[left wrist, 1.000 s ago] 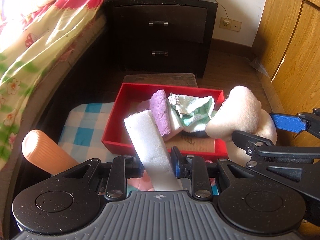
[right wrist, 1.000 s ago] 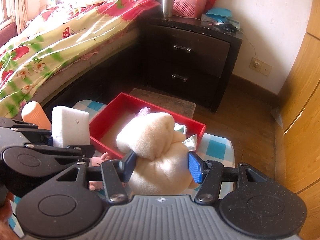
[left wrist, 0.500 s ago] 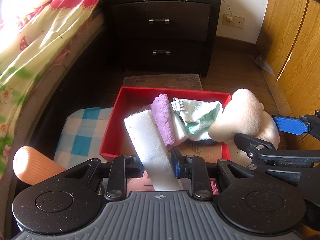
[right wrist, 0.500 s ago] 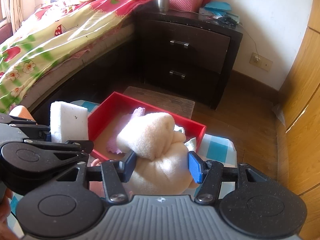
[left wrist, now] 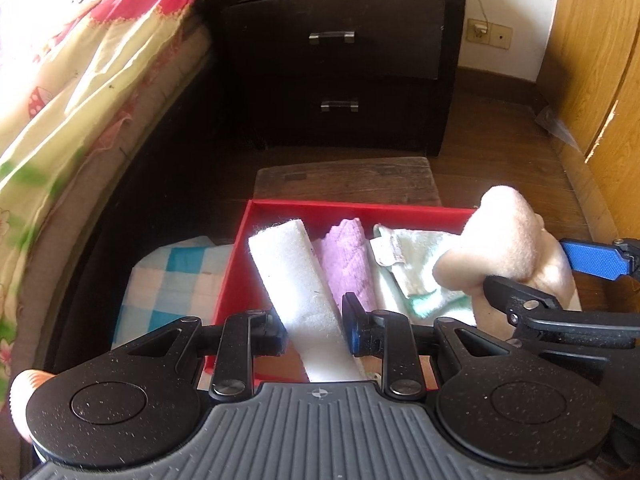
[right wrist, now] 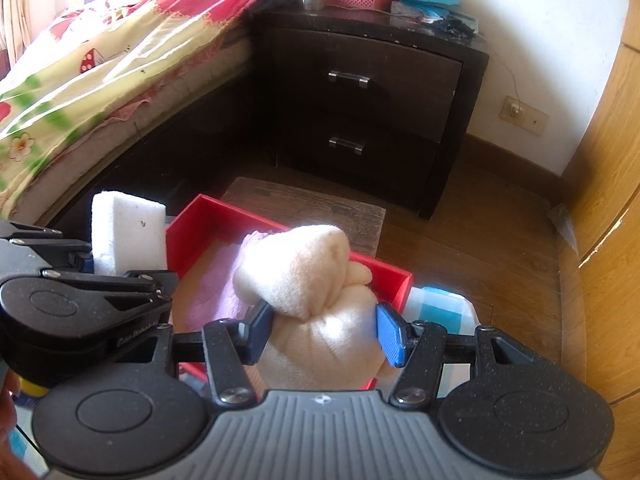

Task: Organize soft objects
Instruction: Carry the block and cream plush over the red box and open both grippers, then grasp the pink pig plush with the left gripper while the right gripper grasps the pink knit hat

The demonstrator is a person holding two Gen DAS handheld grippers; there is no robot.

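My left gripper (left wrist: pixel 314 332) is shut on a white foam sponge (left wrist: pixel 298 296) and holds it over the near left part of a red tray (left wrist: pixel 360 208). The tray holds a purple cloth (left wrist: pixel 346 264) and a white-and-green towel (left wrist: pixel 404 280). My right gripper (right wrist: pixel 324 330) is shut on a cream plush bundle (right wrist: pixel 320 300) above the tray's right side (right wrist: pixel 384 270). The bundle (left wrist: pixel 504 240) and the right gripper also show at the right of the left wrist view. The sponge (right wrist: pixel 128 236) shows at the left of the right wrist view.
A dark nightstand (left wrist: pixel 340 60) stands behind the tray, with a low wooden stool (left wrist: pixel 348 180) between them. A bed with a floral quilt (left wrist: pixel 80 80) runs along the left. A blue checked cloth (left wrist: pixel 172 280) lies under the tray. Wooden wardrobe doors (right wrist: pixel 608 200) are on the right.
Both grippers have moved forward over the tray with their loads still held. The orange cylinder at the left has slid almost out of the left wrist view.
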